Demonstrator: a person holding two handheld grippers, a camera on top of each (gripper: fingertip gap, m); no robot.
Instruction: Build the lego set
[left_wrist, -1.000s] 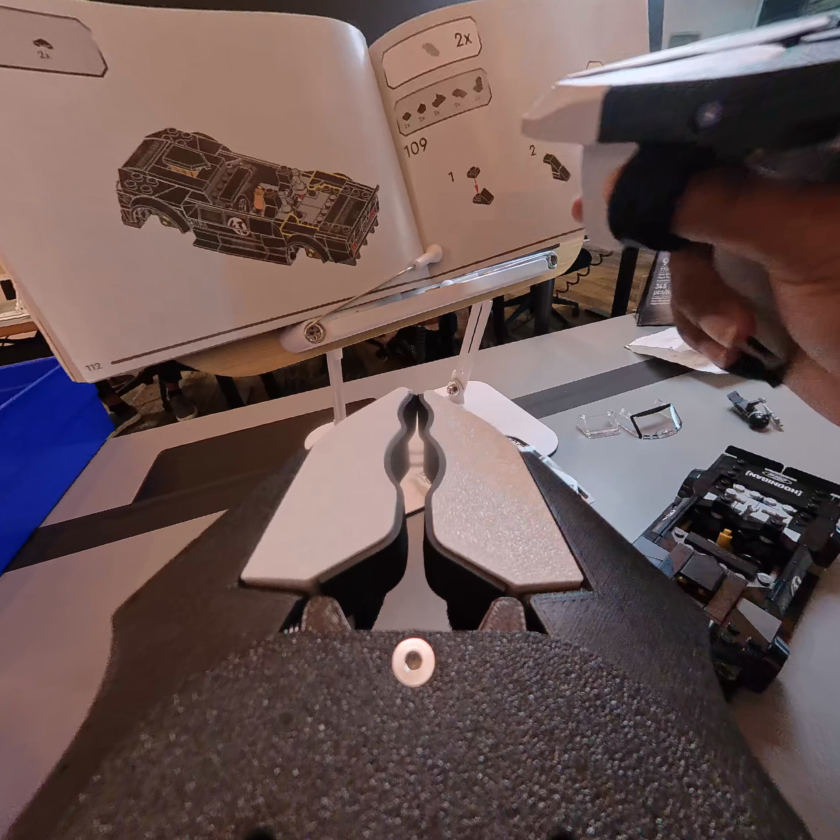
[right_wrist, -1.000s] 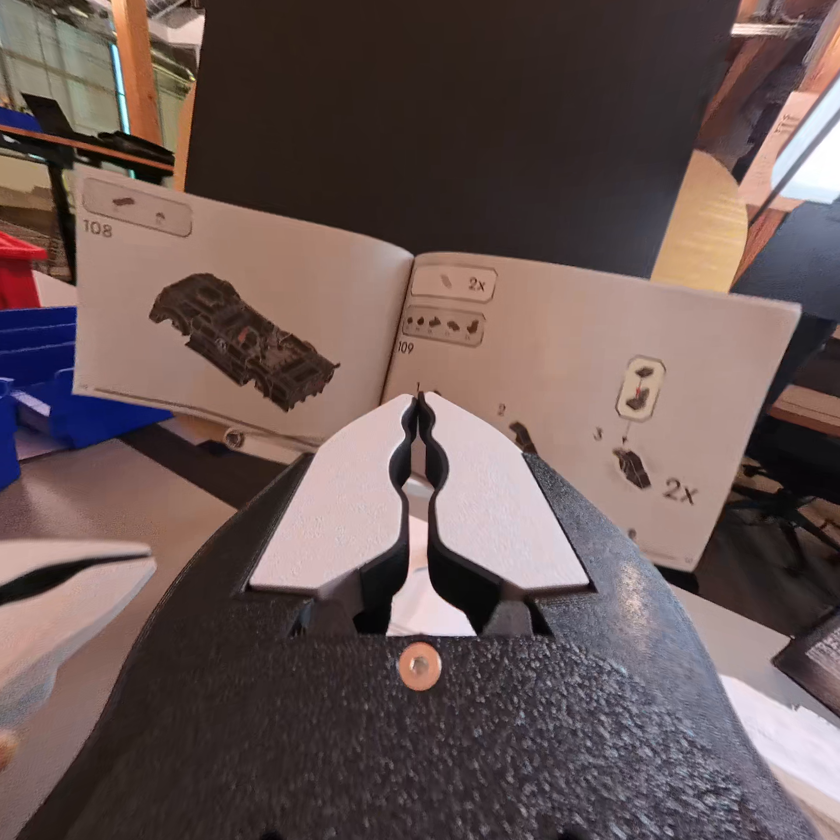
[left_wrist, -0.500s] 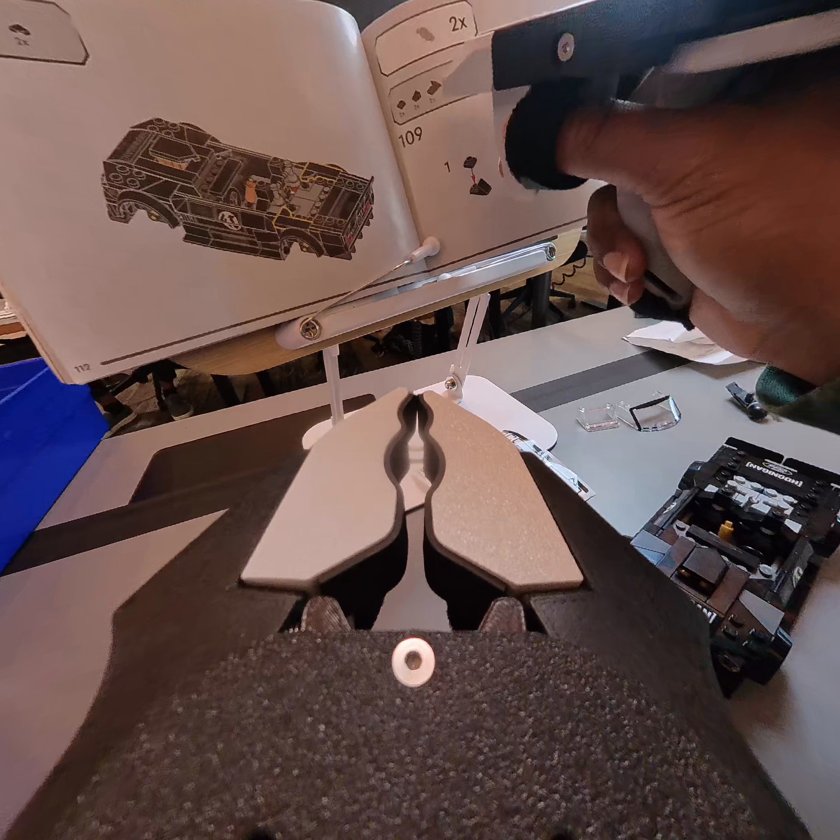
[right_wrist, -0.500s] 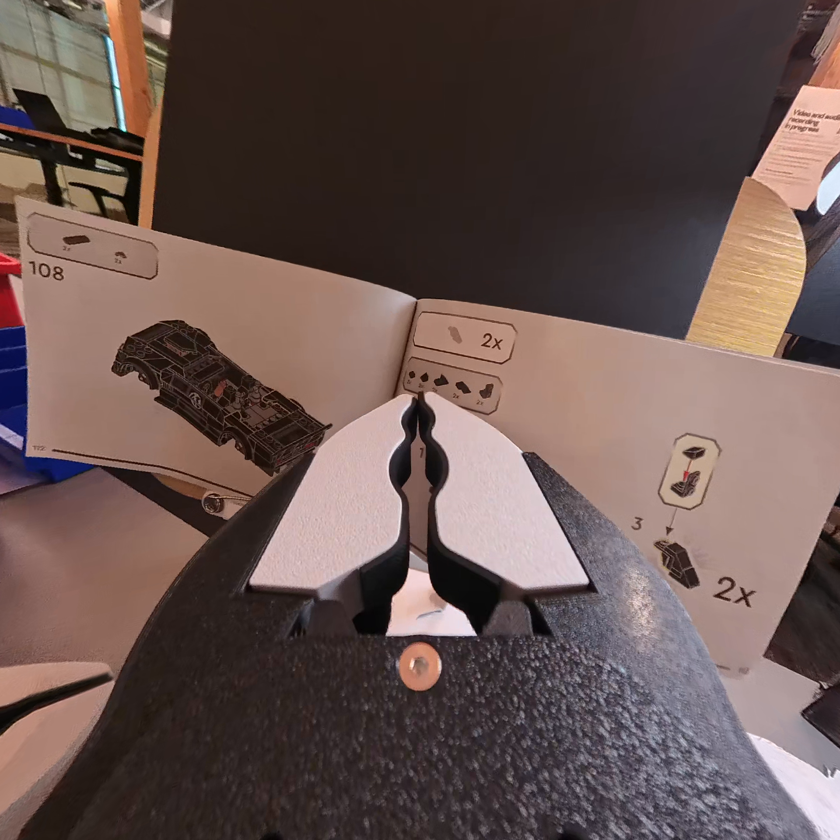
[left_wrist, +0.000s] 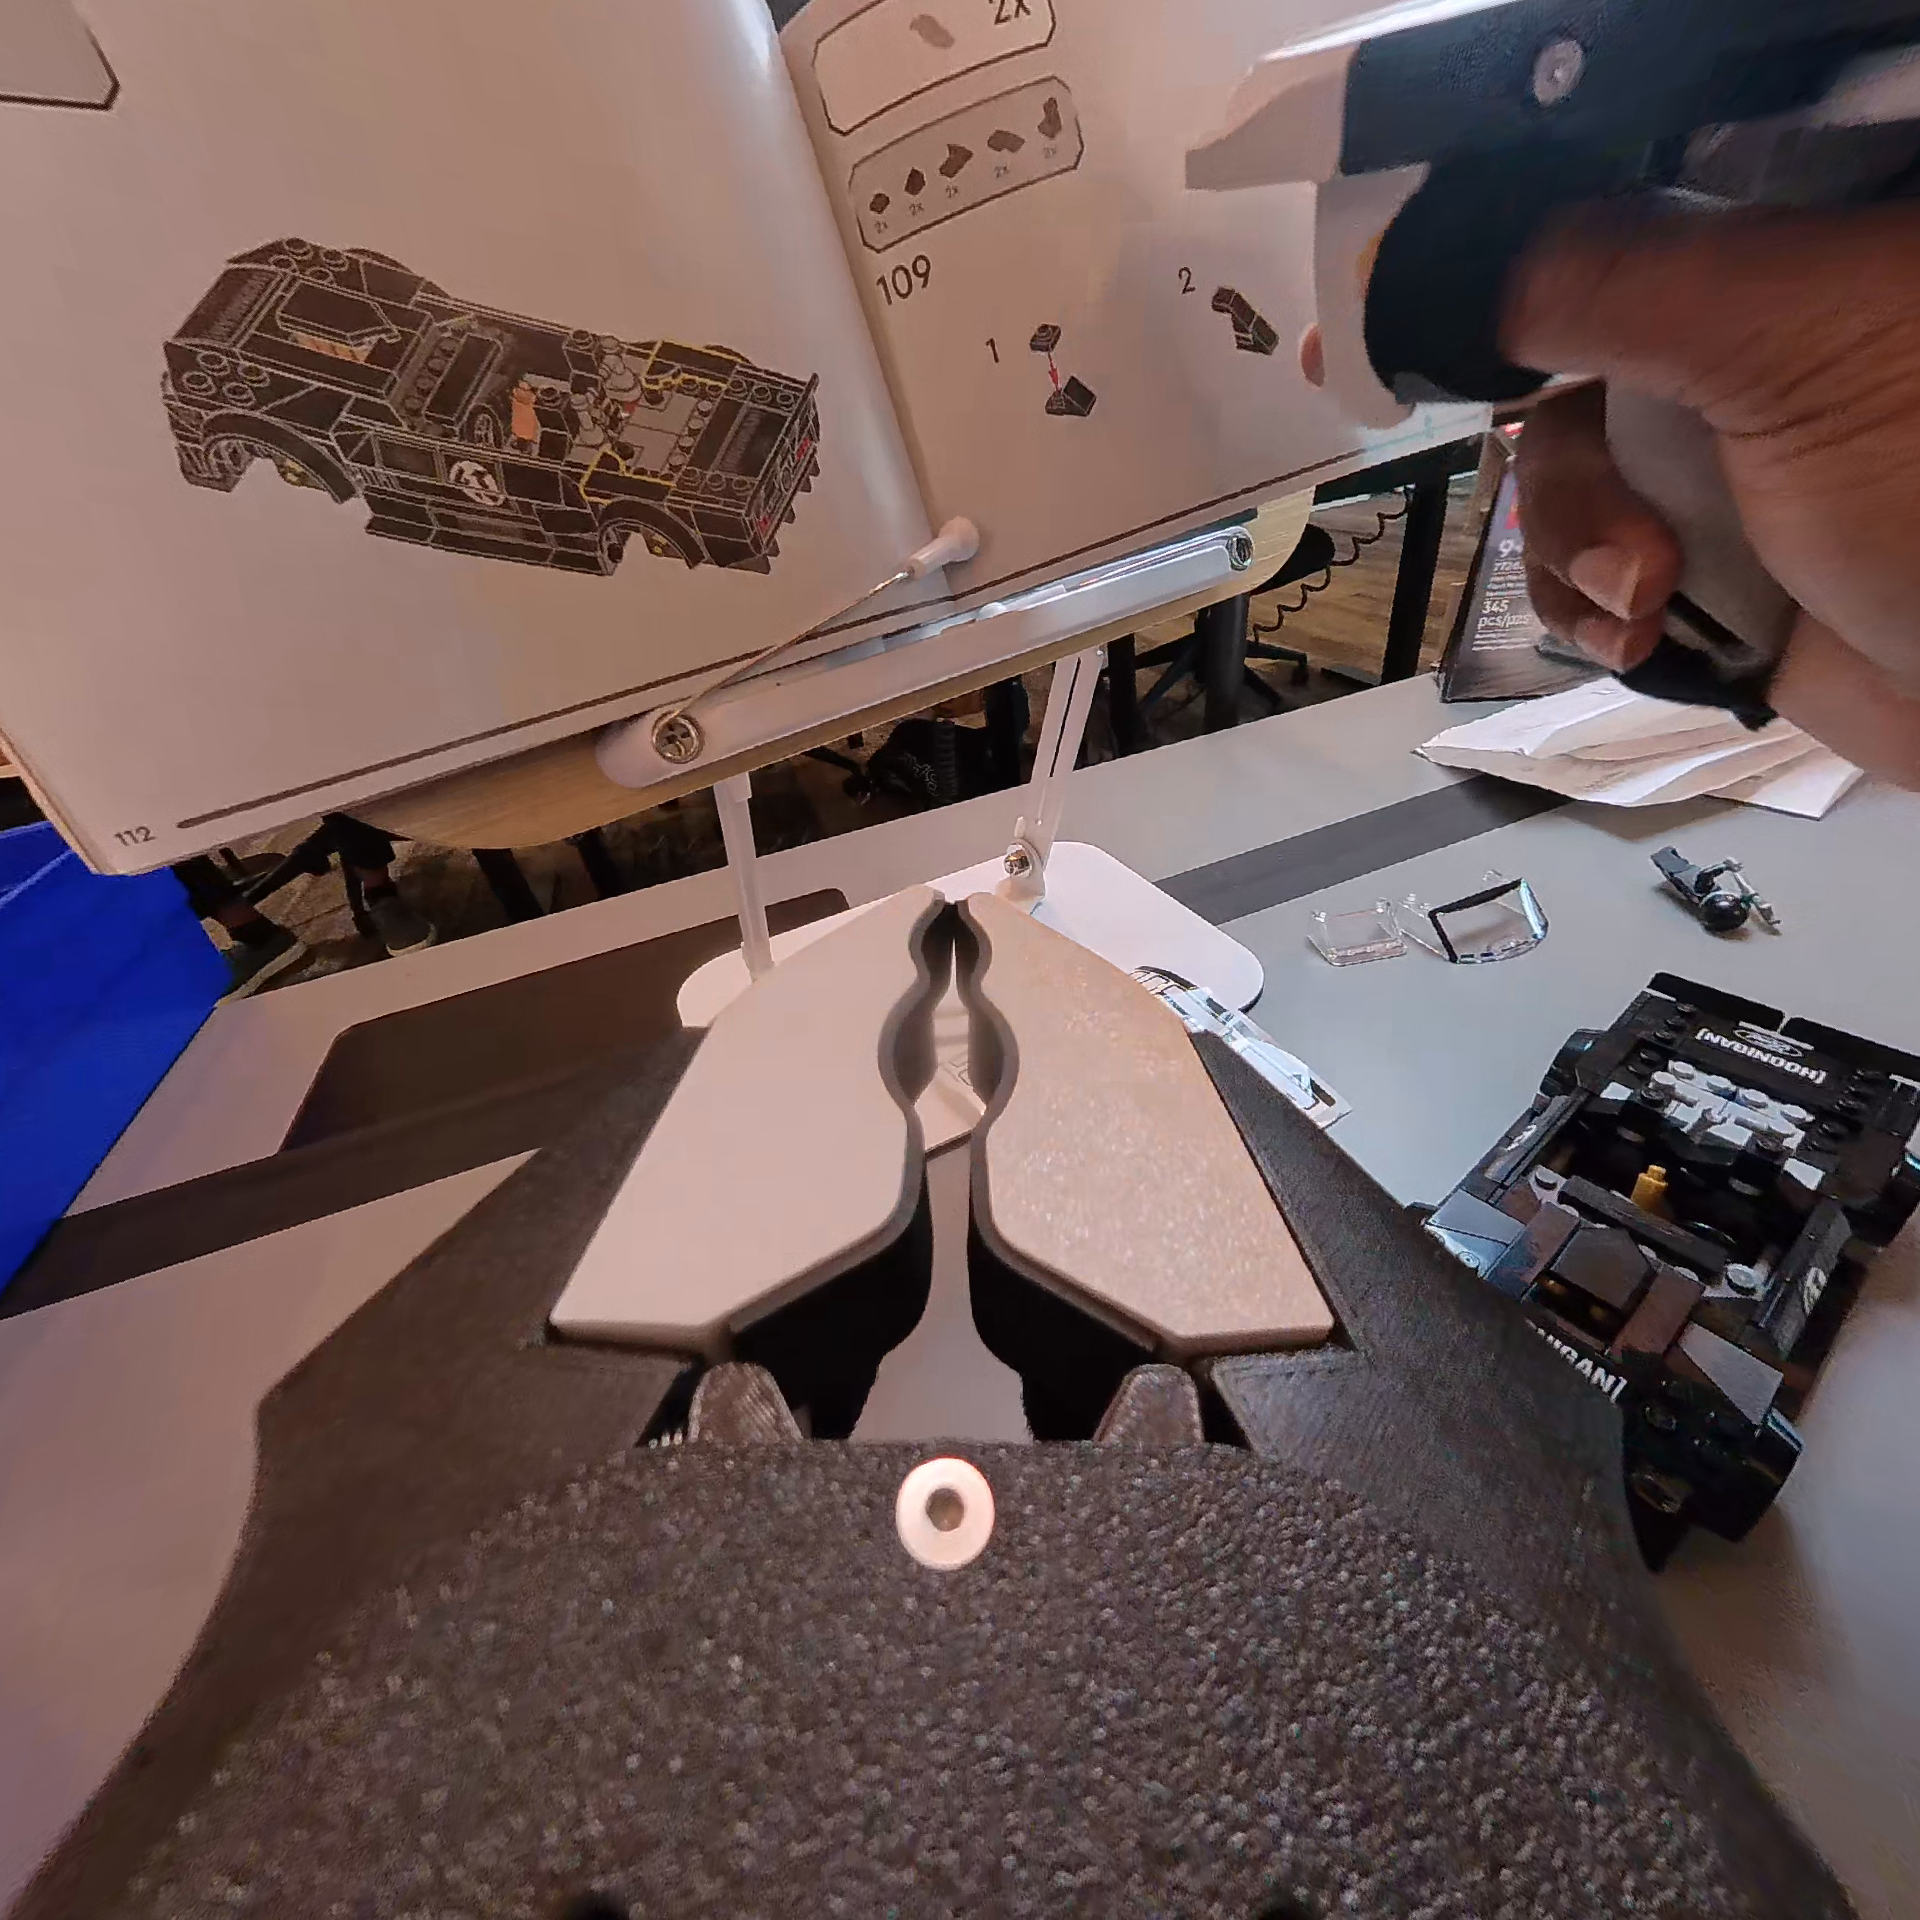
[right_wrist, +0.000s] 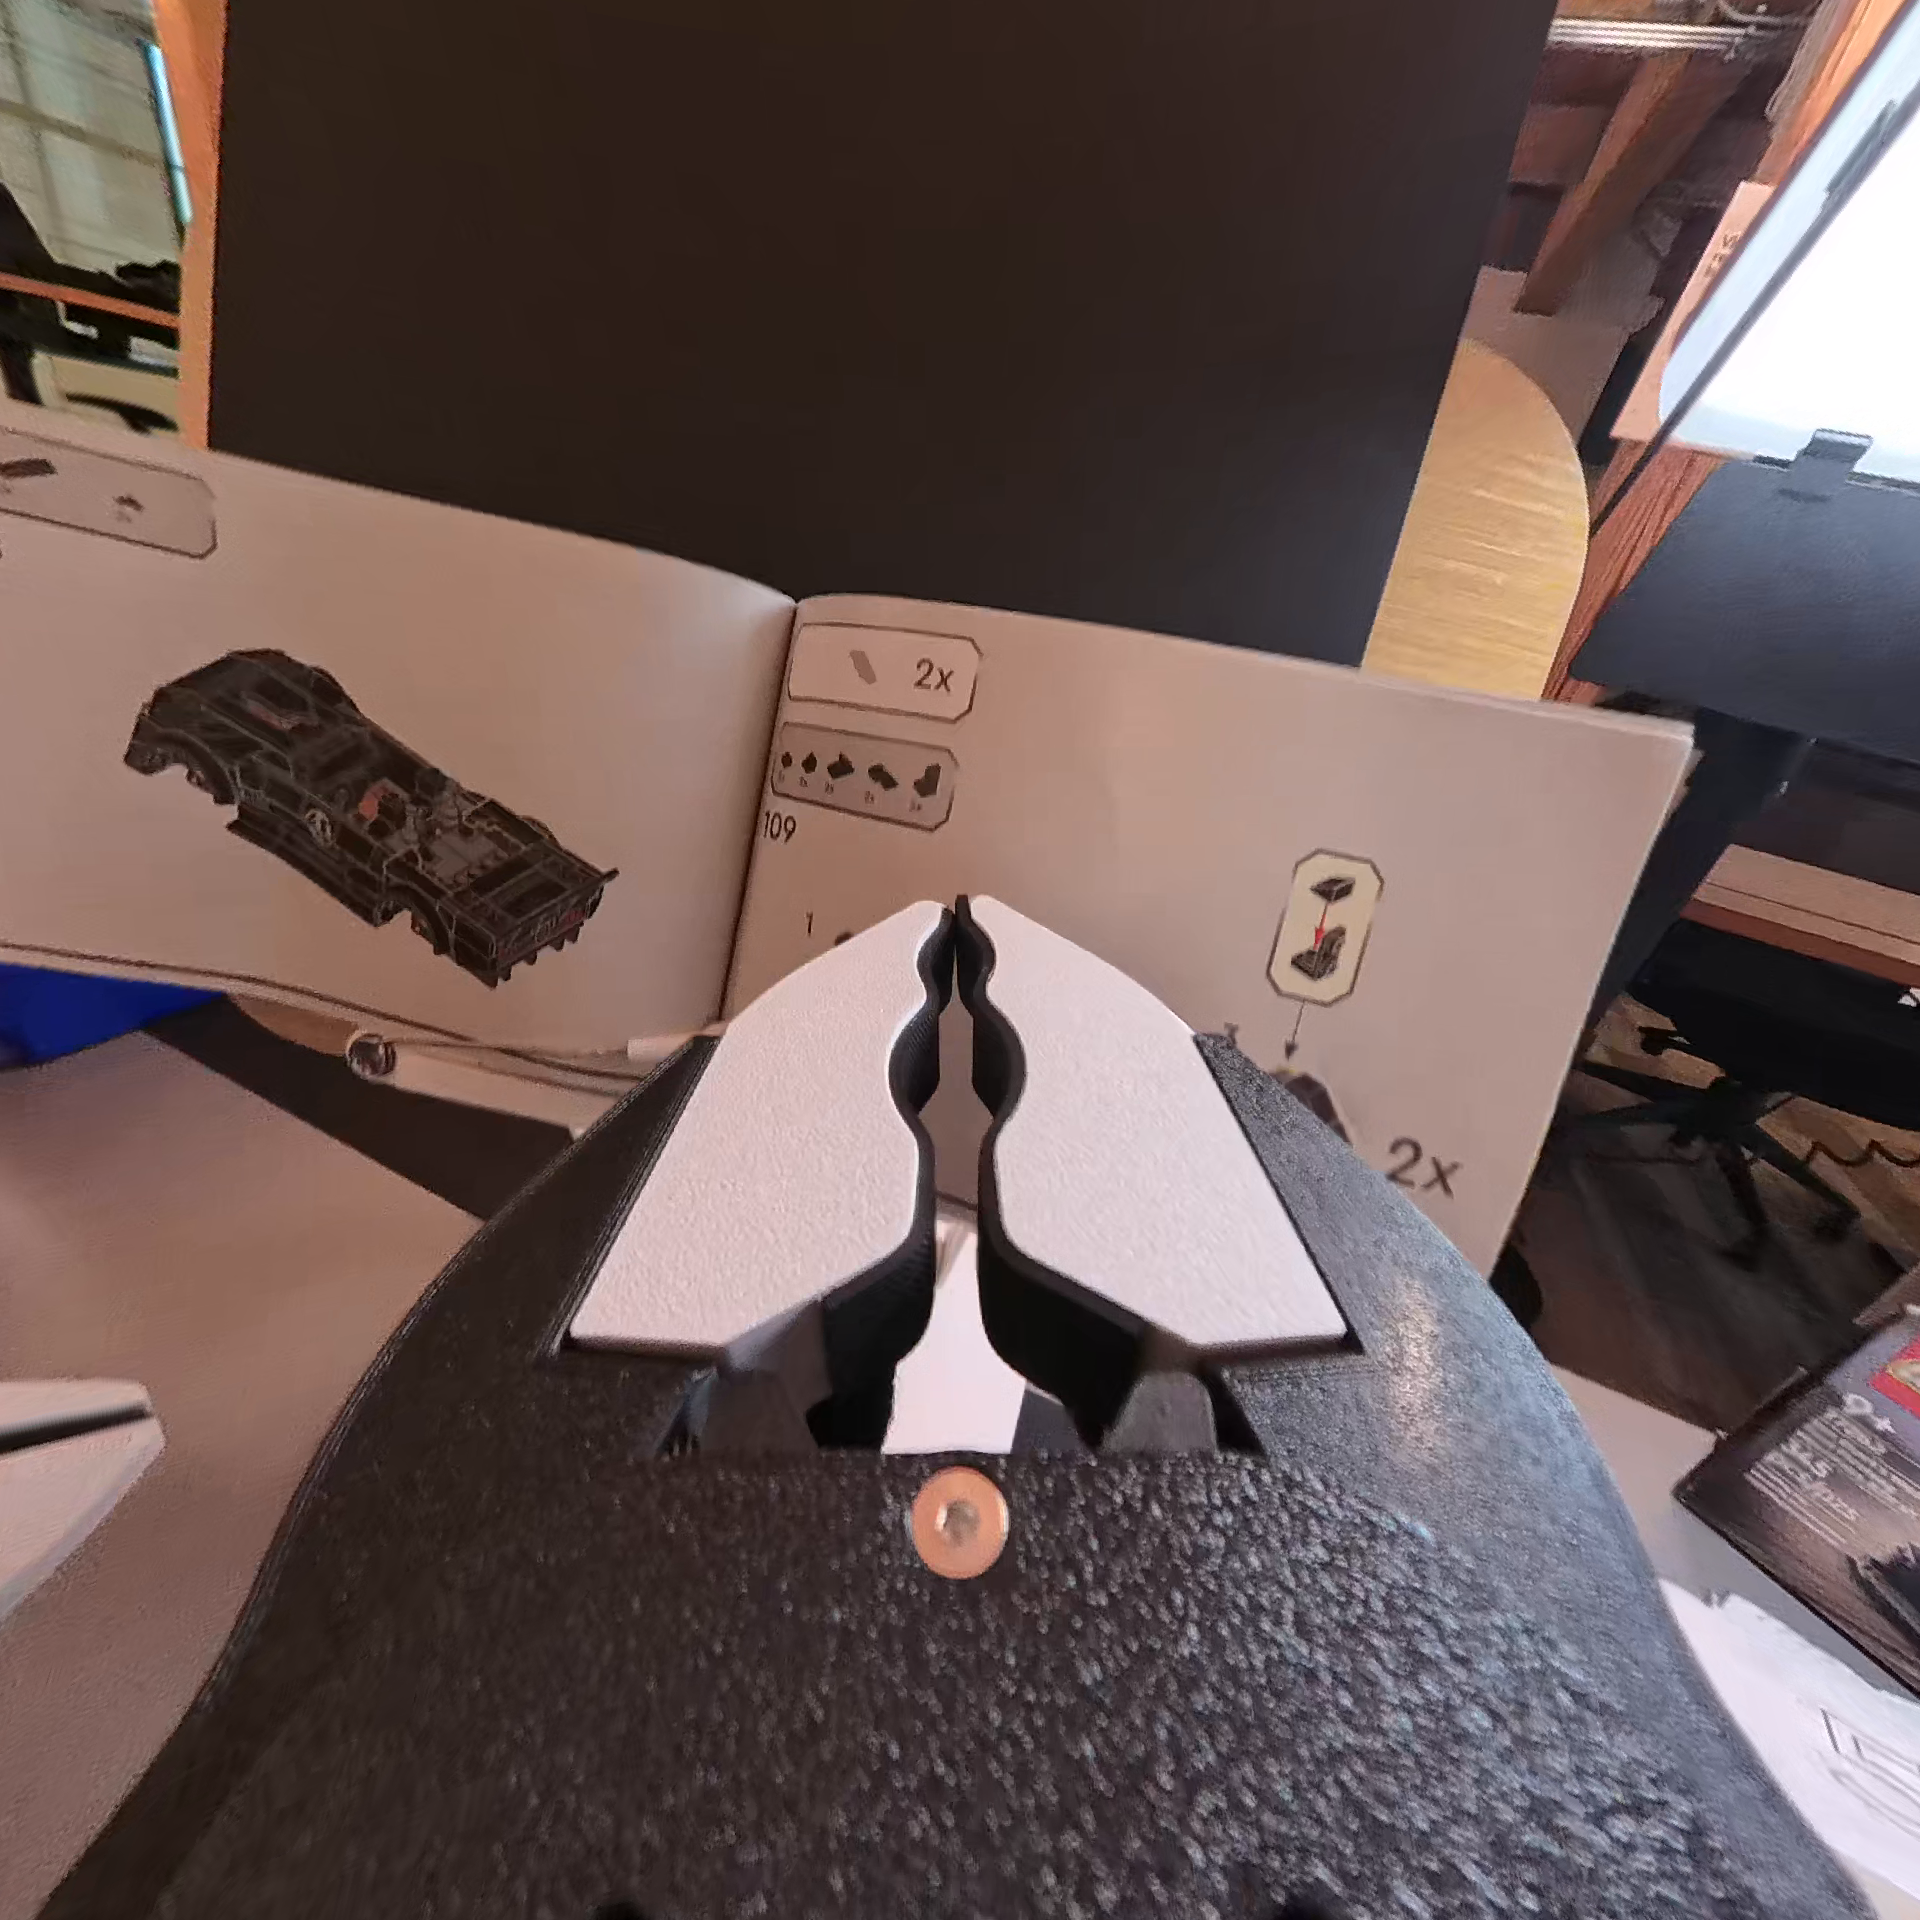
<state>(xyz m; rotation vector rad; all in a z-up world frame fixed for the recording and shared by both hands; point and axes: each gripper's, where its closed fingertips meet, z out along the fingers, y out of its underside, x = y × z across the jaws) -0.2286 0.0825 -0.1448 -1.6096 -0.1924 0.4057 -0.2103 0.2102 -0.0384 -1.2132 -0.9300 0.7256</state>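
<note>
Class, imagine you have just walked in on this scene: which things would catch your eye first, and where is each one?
First, the open instruction booklet, propped on a white stand at the far side of the grey table. Next, the half-built black lego car at the right, with two clear windscreen pieces beyond it. Both the left gripper and the right gripper are shut, empty.

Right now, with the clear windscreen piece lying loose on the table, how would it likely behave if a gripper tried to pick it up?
The clear windscreen piece looks like smooth, glossy plastic, so it could slip between flat fingertips. It is small and thin-walled, probably very light, and may skid across the grey table if nudged. Its curved, sloped shape suggests it might pop out sideways under a pinch.
</note>
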